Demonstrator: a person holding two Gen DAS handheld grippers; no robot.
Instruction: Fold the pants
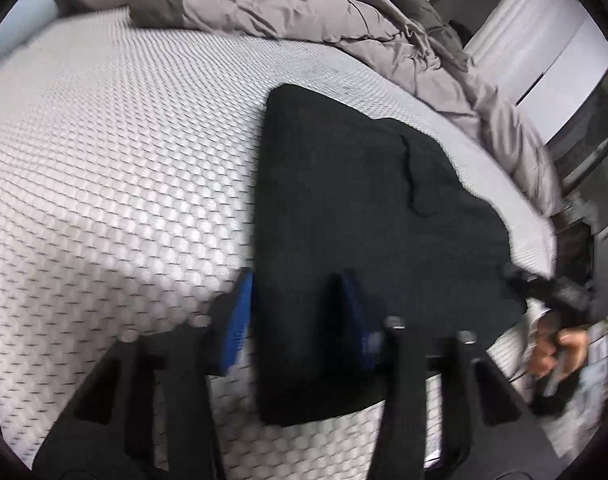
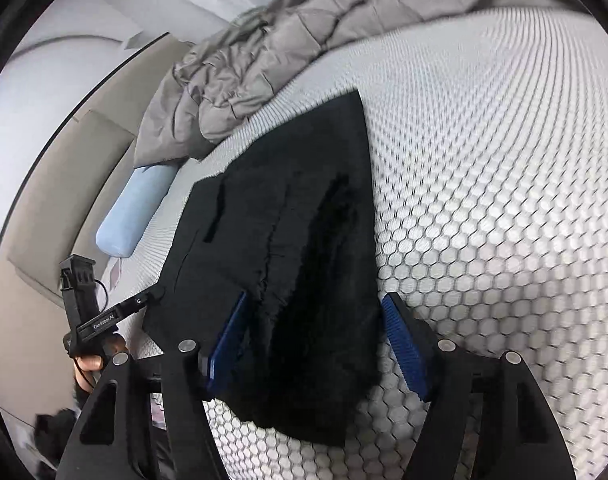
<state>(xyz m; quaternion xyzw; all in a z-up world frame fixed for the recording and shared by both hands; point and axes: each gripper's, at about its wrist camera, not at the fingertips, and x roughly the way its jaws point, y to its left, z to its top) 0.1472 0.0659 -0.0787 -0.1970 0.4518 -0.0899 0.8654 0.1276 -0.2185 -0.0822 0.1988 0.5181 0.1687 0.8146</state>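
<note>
White mattress cover (image 1: 115, 152), embossed all over with a honeycomb pattern, is the surface we work on. Taking the black pants (image 1: 344, 200) as our landmark, in the left wrist view we see bare honeycomb fabric to their left, a rumpled grey quilted duvet (image 1: 304, 12) beyond them, and at their right edge the right gripper (image 1: 552, 292), blurred, in a hand (image 1: 552, 348).

The pants are a soft, matte knit, folded into a long flat panel with its long axis running away from our left gripper (image 1: 293, 304) toward the duvet. One end lies between that gripper's blue ribbed pads (image 1: 237, 320), which stand apart on either side of the cloth's edge, clamping nothing.

In the right wrist view, the left gripper (image 2: 153, 296) touches the pants' left edge, a pale blue bolster (image 2: 135, 208) lies further left, and the pants (image 2: 295, 240) taper away toward the duvet (image 2: 263, 72). Their near end, bunched and fuzzy, sits between the right gripper's (image 2: 316, 320) widely parted blue pads (image 2: 404, 344), not pinched.
</note>
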